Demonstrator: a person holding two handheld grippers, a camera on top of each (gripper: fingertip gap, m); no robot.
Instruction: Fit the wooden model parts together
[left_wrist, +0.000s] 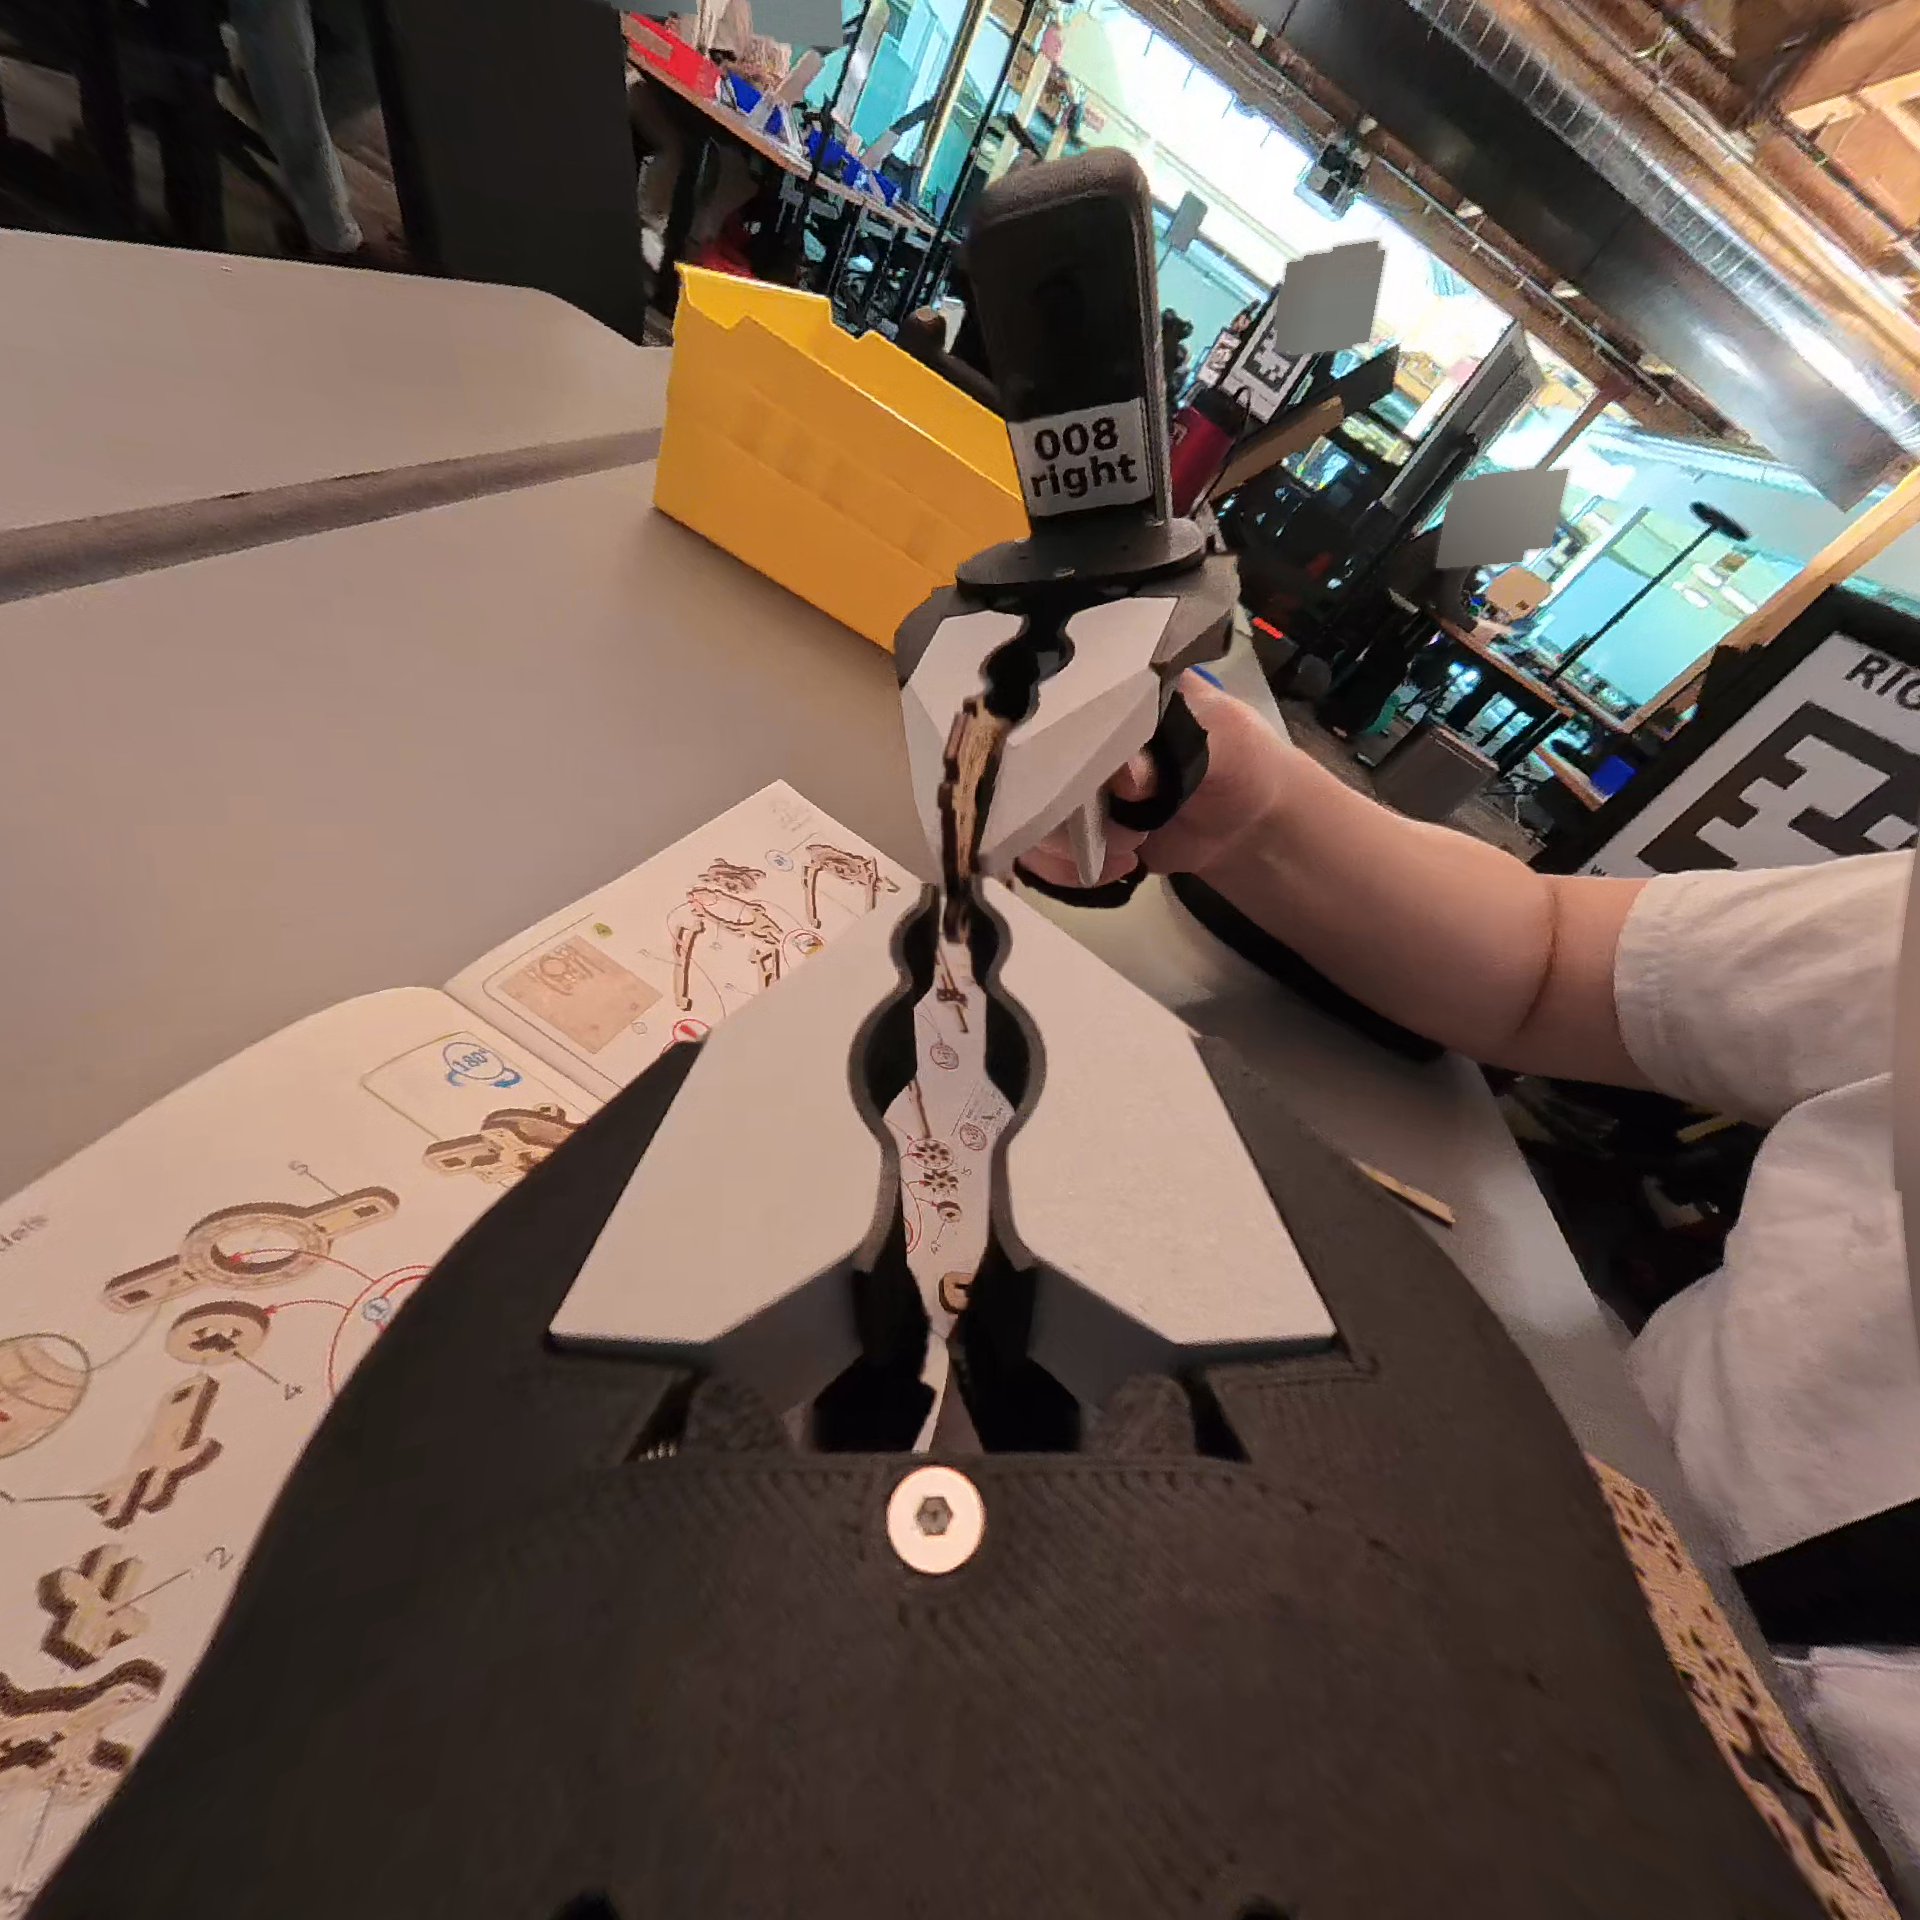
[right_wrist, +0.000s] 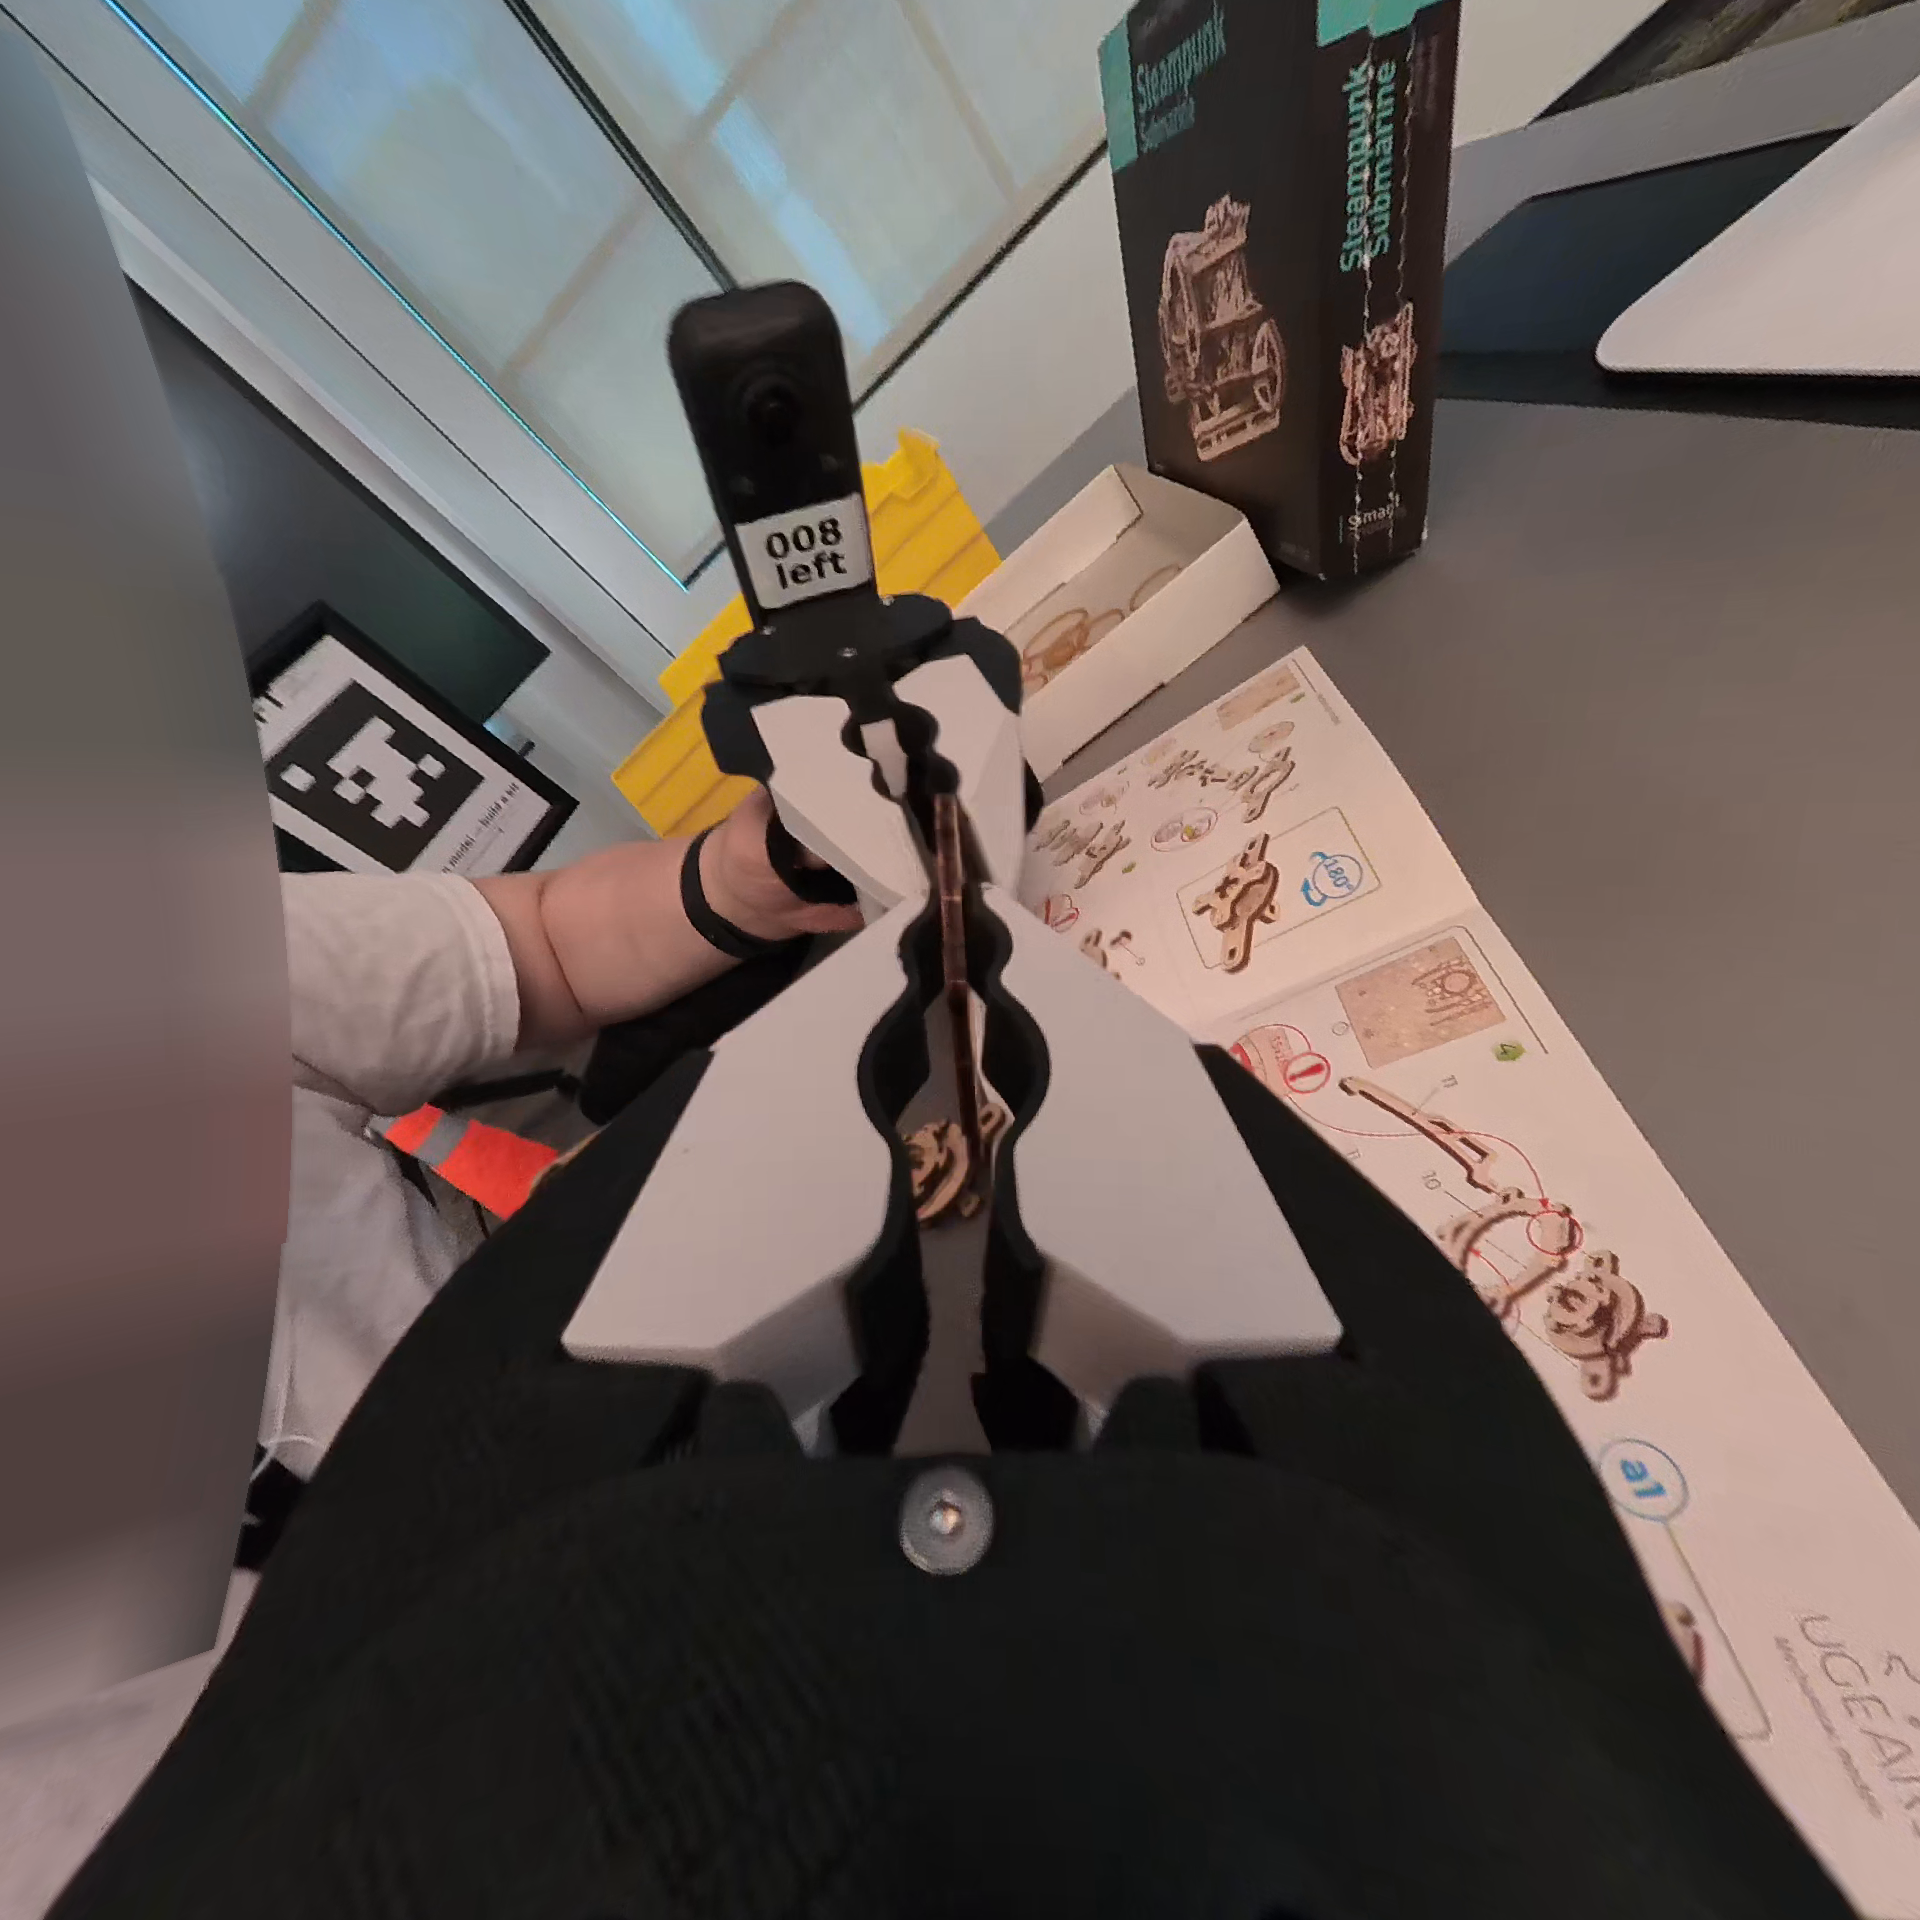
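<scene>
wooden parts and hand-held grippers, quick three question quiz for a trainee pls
1. True or false: the right hand-held gripper is empty.
2. What lies open on the table? A: an instruction booklet. B: a newspaper. C: a road map.
3. Fill in: the bin on the table is coloured ___.

Key: 1 false, it is shut on a wooden part; 2 A; 3 yellow.
</scene>
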